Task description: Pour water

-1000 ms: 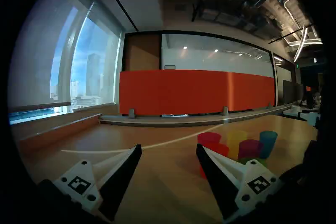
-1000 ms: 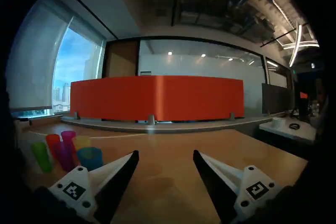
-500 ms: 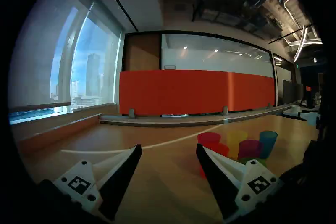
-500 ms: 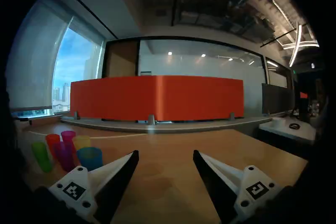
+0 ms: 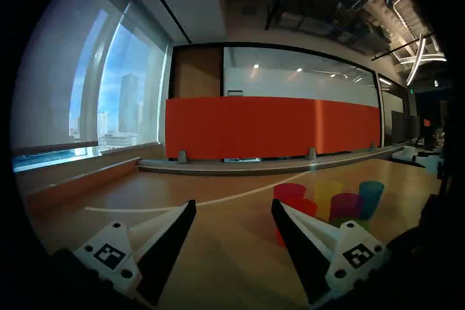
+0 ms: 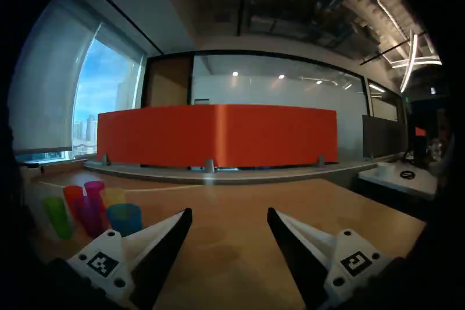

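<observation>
Our left gripper [image 5: 232,202] and right gripper [image 6: 229,211] are wide open and empty, ready for grasping; the coloured cups [image 5: 347,205] stand clustered on the table [image 5: 174,191] between them.

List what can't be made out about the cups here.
- Red cup, or any other: side-on, so water inside cannot be told.
- Green cup, left gripper view: mostly behind the left tool.
- Blue cup base, right gripper view: covered by the right tool.
- Things on the far desk, right gripper view: too small.
</observation>
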